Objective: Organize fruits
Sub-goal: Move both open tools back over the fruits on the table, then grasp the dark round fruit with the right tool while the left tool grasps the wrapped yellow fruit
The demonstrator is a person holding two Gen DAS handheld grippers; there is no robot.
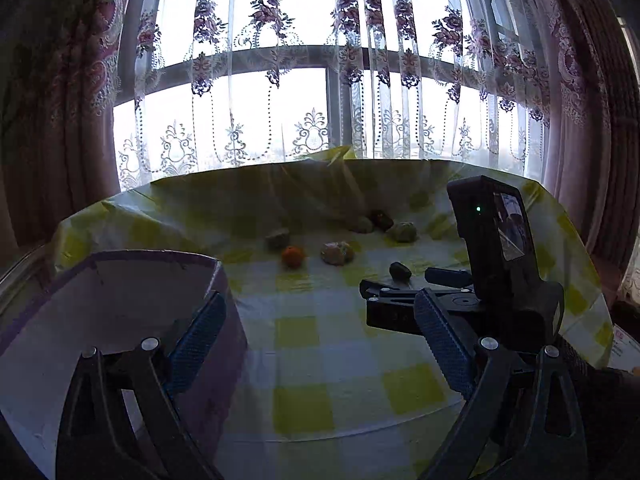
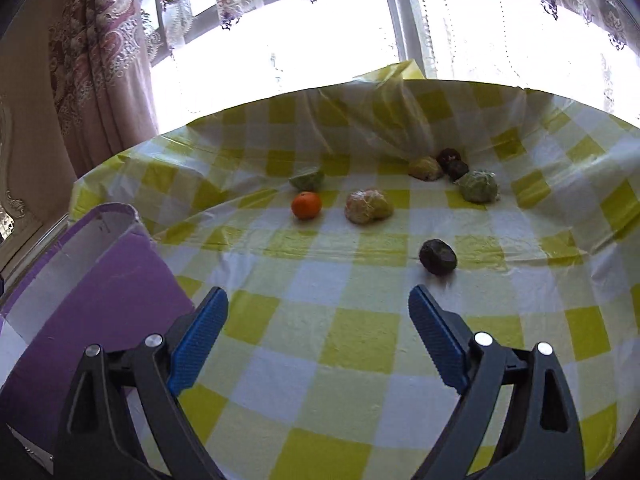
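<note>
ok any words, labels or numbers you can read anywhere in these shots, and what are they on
None can be read.
Paper at the table's right edge: red and dark print, too small and blurred to read.
Screen on the right gripper's camera: shows only a picture, no legible text.
Purple box: a small pale patch low on its side, too blurred to tell if it is a label.
Fruits and checked tablecloth: no writing visible.

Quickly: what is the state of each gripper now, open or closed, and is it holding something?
Left gripper: open, holding nothing.
Right gripper: open, holding nothing; the dark round fruit lies just ahead of it.
</note>
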